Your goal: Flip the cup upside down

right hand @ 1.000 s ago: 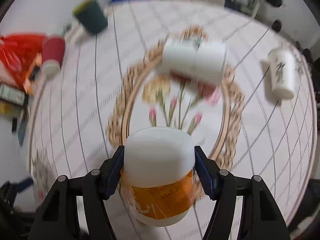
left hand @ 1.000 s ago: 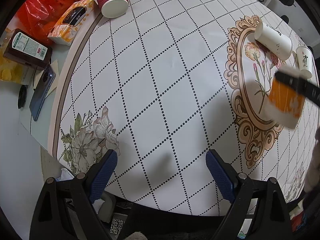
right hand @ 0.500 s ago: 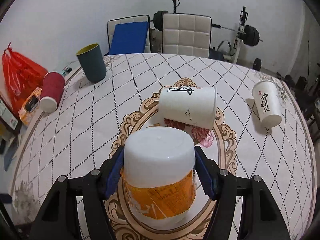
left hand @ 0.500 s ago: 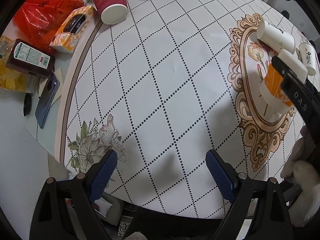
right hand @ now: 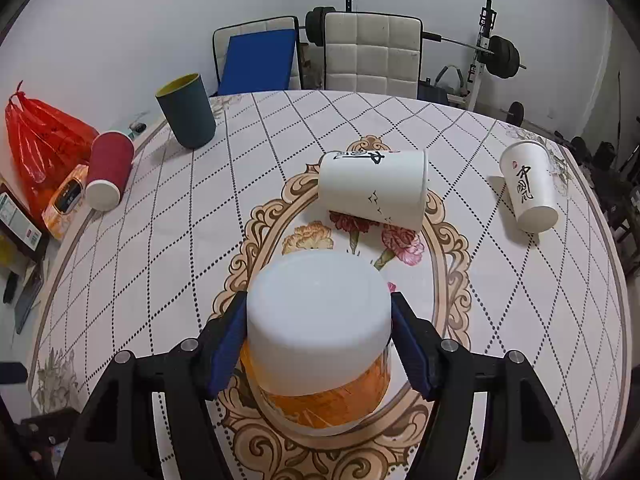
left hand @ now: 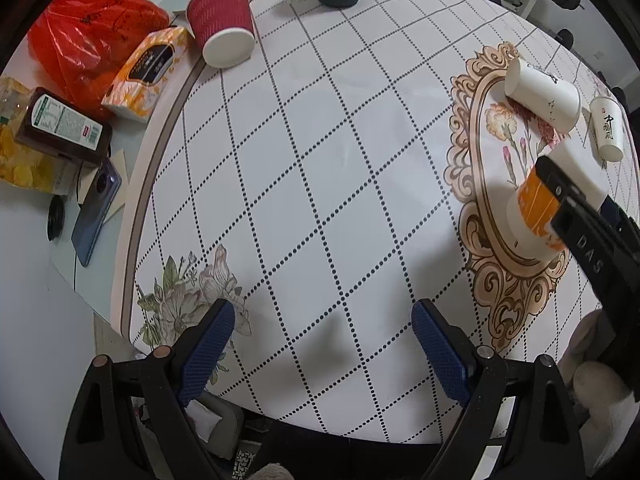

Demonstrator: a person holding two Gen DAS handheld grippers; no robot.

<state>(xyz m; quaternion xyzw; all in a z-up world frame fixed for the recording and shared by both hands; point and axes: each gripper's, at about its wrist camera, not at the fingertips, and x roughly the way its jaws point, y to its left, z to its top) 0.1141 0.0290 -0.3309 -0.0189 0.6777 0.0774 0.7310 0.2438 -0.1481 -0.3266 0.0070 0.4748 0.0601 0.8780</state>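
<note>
My right gripper point(right hand: 318, 340) is shut on an orange-and-white paper cup point(right hand: 318, 320). The cup stands upside down, white base up, with its rim low on the oval floral print of the tablecloth point(right hand: 160, 240). In the left wrist view the same cup point(left hand: 536, 212) shows at the right in the right gripper's black fingers point(left hand: 568, 200). My left gripper point(left hand: 320, 344) is open and empty above the table's near edge, far left of the cup.
A large white cup point(right hand: 374, 186) lies on its side just behind the held cup. A smaller white cup point(right hand: 528, 186) lies at the right. A red cup point(right hand: 107, 172) lies at the left, a dark green cup point(right hand: 186, 110) stands upright, and a red bag point(right hand: 40, 144) sits left.
The right gripper has swung the cup from a tilted pose to base-up and lowered it onto the oval print. The left gripper has hardly moved.
</note>
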